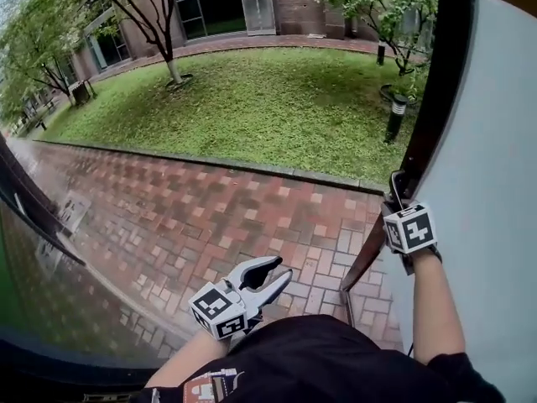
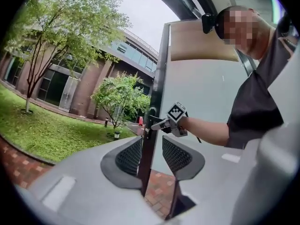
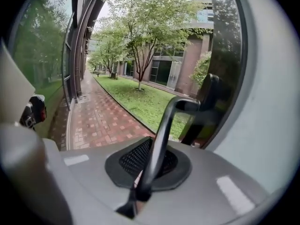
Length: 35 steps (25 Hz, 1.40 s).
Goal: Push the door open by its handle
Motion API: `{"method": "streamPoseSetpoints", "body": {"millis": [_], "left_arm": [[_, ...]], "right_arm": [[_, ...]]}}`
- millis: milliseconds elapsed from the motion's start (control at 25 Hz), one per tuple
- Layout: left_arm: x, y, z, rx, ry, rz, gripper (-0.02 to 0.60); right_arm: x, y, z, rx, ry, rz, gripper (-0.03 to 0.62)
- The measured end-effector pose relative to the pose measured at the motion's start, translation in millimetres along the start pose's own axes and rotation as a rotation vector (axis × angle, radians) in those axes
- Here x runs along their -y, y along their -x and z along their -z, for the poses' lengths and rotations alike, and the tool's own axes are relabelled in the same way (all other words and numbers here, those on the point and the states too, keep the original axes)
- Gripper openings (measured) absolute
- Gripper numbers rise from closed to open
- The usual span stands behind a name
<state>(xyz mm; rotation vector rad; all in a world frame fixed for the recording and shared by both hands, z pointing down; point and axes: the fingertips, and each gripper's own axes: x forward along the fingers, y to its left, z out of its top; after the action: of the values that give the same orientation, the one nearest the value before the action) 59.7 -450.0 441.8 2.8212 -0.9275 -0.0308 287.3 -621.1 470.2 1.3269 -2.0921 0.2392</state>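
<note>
Item: door, a large grey panel in a dark frame, standing ajar over brick paving; judged heavy and rigid. Handle: dark bent metal bar at the door's free edge, stiff, probably smooth. Right tool clamped on the handle, the best-leverage hold. Left tool: jaws apart, empty, held low.

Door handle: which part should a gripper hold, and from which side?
Grip the handle on its long straight bar, short of the bend, coming from its free end: it stands clear of the door, so jaws fit around it, as the right gripper does.
</note>
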Motion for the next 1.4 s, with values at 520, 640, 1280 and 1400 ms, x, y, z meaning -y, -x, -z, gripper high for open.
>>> {"method": "streamPoseSetpoints", "body": {"millis": [520, 640, 1280, 1400], "left_arm": [[-155, -165, -12, -0.019, 0.016, 0.233, 0.137], [-218, -194, -15, -0.048, 0.003, 0.271, 0.137], [-295, -278, -21, -0.087, 0.057, 0.388, 0.137], [-292, -284, -24, -0.089, 0.058, 0.345, 0.137]], "right_arm": [[167, 20, 62, -0.034, -0.160, 0.174, 0.000], [199, 15, 72, -0.027, -0.199, 0.215, 0.000], [151, -76, 166, 0.281, -0.704, 0.175, 0.014], [135, -130, 111, 0.299, -0.551, 0.068, 0.012]]}}
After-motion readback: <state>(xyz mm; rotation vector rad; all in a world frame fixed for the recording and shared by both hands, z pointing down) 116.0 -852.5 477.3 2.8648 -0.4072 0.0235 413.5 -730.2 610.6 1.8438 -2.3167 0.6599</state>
